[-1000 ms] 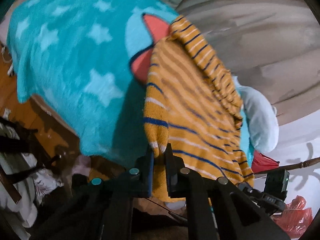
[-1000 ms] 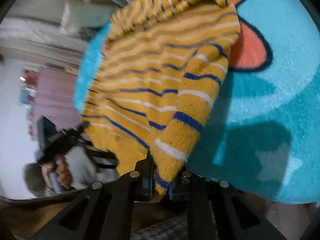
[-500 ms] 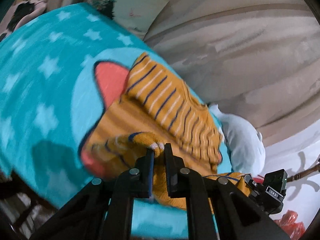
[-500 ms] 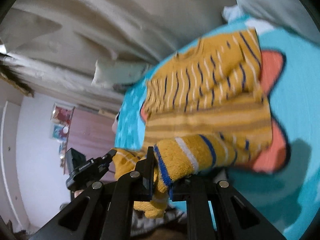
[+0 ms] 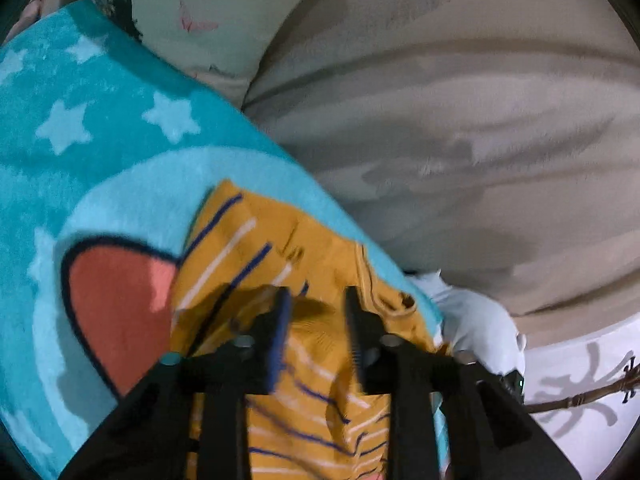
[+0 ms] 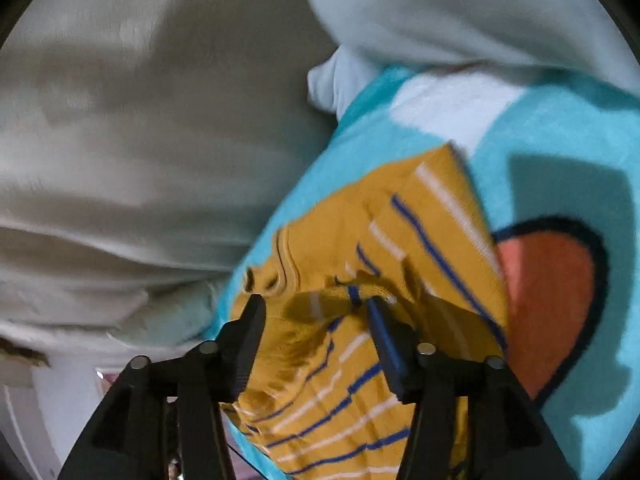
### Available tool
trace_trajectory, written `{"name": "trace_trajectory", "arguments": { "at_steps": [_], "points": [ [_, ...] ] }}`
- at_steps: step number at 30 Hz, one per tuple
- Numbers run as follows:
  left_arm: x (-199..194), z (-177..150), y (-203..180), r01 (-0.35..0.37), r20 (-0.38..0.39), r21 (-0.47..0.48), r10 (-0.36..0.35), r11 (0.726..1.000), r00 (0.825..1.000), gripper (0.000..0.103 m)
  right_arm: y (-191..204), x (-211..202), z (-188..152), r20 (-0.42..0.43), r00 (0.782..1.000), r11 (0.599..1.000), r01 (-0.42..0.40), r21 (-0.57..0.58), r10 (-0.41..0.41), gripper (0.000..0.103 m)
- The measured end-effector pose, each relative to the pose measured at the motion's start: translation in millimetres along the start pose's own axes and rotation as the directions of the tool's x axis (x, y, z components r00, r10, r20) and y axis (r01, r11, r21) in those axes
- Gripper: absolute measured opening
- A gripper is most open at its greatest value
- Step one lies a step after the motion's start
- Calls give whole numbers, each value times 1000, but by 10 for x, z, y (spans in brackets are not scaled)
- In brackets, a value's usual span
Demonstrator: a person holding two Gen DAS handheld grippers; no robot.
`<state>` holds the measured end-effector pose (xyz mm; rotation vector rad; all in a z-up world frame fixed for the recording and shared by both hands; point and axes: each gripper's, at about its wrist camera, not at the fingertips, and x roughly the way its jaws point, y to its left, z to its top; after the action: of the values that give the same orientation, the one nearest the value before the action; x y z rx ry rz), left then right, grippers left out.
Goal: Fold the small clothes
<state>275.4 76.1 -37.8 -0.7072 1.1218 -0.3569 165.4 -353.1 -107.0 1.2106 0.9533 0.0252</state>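
Mustard knit with blue and white stripes, the sweater [image 5: 320, 344] lies folded on a teal blanket [image 5: 100, 128], under and ahead of both grippers. The left gripper [image 5: 316, 312] has just been opening; its jaws stand a little apart with loose knit between them, the pads not pressing it. The right gripper [image 6: 316, 312] has also just been opening and stands wider, a fold of sweater [image 6: 360, 344] in the gap, unpinched. Beyond the jaws spreads a beige cover [image 5: 460, 120].
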Motion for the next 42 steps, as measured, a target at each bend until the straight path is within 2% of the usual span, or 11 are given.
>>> {"name": "trace_trajectory", "arguments": {
  "at_steps": [5, 10, 14, 15, 16, 17, 23, 25, 29, 36, 42],
  "points": [
    [-67, 53, -29, -34, 18, 37, 33, 999, 999, 42, 408, -155, -135, 41, 983, 934, 185, -305, -181, 66],
    [62, -199, -163, -188, 11, 261, 192, 947, 981, 47, 912, 171, -533, 82, 940, 677, 298, -673, -332, 71],
    [306, -315, -134, -292, 10, 326, 305, 899, 952, 47, 1111, 670, -756, 233, 861, 417, 436, -798, -453, 71],
    [373, -311, -133, -315, 16, 336, 329, 888, 944, 47, 1122, 819, -772, 262, 837, 367, 463, -807, -480, 63],
    [446, -291, -125, -342, 22, 345, 357, 874, 934, 45, 1092, 874, -752, 245, 836, 368, 454, -812, -491, 44],
    [526, -255, -112, -375, 28, 351, 390, 858, 920, 44, 1071, 964, -681, 184, 844, 415, 423, -805, -503, 7],
    [735, -125, -92, -423, 62, 370, 433, 827, 899, 44, 827, 715, -173, 221, 832, 582, 521, -624, -509, 5],
    [735, -71, -99, -420, 54, 359, 431, 834, 901, 45, 622, 727, 0, 183, 827, 646, 535, -544, -531, 7],
    [560, 41, -68, -374, 15, 285, 386, 883, 923, 45, 557, 558, 99, 110, 885, 761, 447, -470, -452, 22],
    [-196, -231, 3, -369, 75, 243, 362, 897, 929, 48, 558, -368, -214, 154, 937, 816, 348, -462, -312, 62],
    [-654, -771, 381, -317, 56, 71, 314, 946, 948, 52, -35, -778, -711, 28, 971, 887, 228, -401, -236, 67]
  ]
}}
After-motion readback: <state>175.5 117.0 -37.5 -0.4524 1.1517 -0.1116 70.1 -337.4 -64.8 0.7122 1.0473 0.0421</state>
